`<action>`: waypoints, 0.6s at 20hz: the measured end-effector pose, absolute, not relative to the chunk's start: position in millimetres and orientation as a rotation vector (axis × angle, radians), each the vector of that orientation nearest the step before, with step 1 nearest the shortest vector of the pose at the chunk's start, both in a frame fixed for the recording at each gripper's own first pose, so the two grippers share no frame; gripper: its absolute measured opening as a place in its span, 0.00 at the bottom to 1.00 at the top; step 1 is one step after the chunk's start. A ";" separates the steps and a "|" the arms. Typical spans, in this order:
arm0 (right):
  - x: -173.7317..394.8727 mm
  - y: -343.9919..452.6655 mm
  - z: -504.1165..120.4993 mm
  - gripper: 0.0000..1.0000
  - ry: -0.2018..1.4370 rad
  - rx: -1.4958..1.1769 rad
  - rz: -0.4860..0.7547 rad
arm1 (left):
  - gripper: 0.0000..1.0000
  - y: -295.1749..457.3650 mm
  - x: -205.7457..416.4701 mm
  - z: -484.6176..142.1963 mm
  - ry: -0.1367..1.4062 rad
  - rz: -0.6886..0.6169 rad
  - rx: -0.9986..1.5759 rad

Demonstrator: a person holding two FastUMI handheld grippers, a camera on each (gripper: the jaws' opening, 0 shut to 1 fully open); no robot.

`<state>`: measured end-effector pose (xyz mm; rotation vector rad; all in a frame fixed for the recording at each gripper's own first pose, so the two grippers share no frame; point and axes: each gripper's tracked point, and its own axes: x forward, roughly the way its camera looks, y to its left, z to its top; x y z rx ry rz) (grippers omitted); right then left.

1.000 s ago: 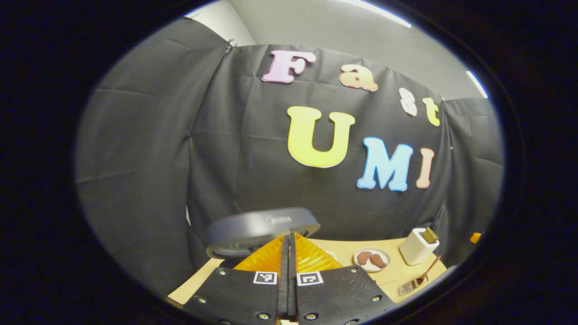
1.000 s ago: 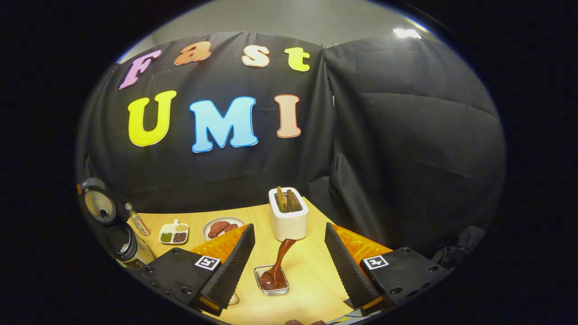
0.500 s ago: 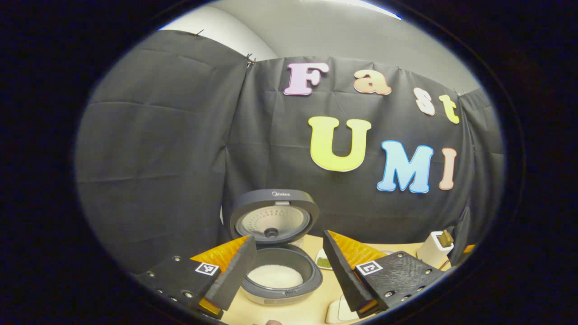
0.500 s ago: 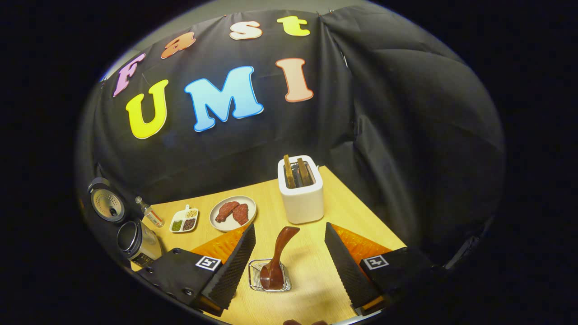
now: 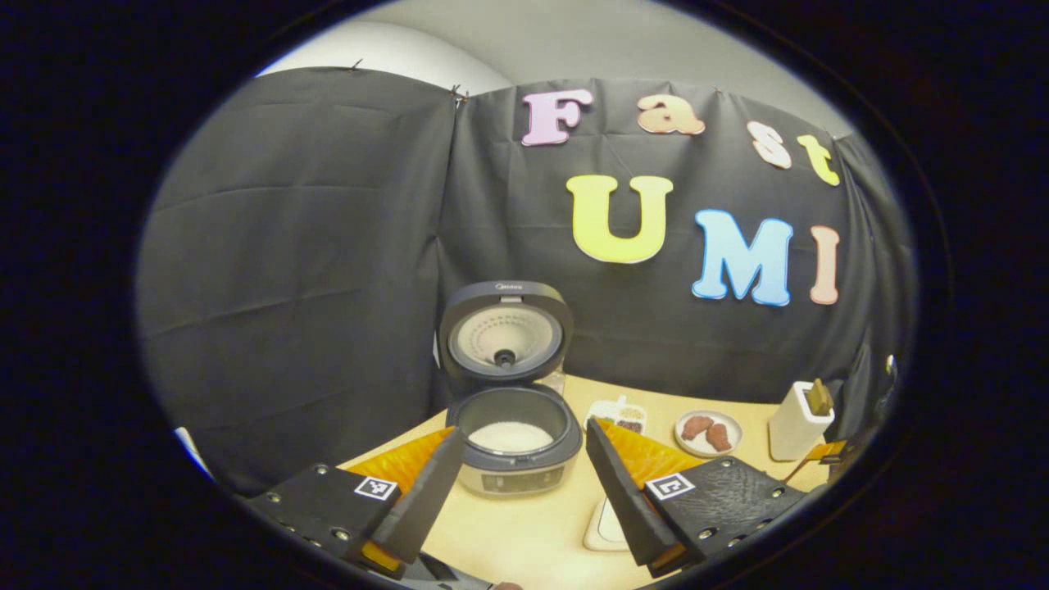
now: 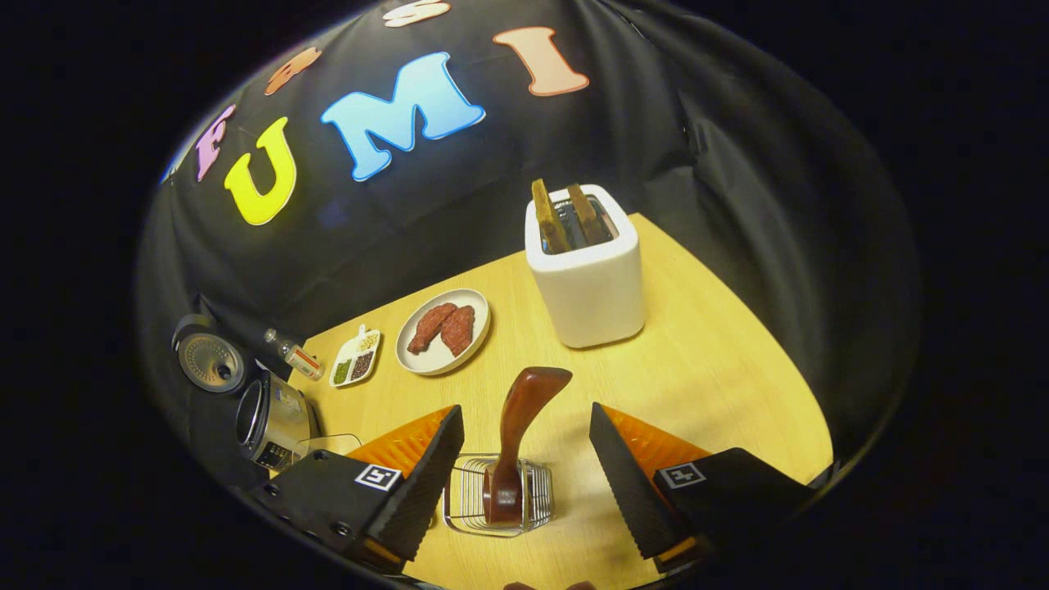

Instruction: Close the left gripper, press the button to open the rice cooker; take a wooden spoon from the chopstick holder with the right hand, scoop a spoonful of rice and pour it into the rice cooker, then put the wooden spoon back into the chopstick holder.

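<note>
The spoon [image 6: 518, 434] stood handle-up in the wire holder [image 6: 500, 496], on the table [image 6: 705, 369] in front of the toaster [image 6: 584, 266], and it lay between the 2 spread fingers of the right gripper [image 6: 520, 483] in the right gripper view, touched by neither. That put the work at step 2, by my reading: the cooker [image 5: 515, 438] was already open, its lid [image 5: 505, 332] tipped up and back and white rice showing in the pot, so the button press looked done and the fetching of the spoon was in hand. The next move would call for the right gripper to settle around the leaning handle and close on it, then lift straight up so the bowl clears the wires without dragging the light holder along. The right fingers were wide apart and held nothing. The left gripper [image 5: 520, 483] in the left gripper view was likewise wide open and empty, hanging short of the cooker with the pot framed between its fingers. Farther off lay a plate [image 6: 442, 330] of meat and a small divided dish [image 6: 356, 359].
</note>
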<state>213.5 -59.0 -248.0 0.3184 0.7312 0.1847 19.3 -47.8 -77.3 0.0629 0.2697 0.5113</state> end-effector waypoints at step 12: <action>263.0 -19.9 -294.6 0.75 0.843 0.489 0.225 | 0.94 -46.7 -22.1 -93.1 0.338 0.606 0.095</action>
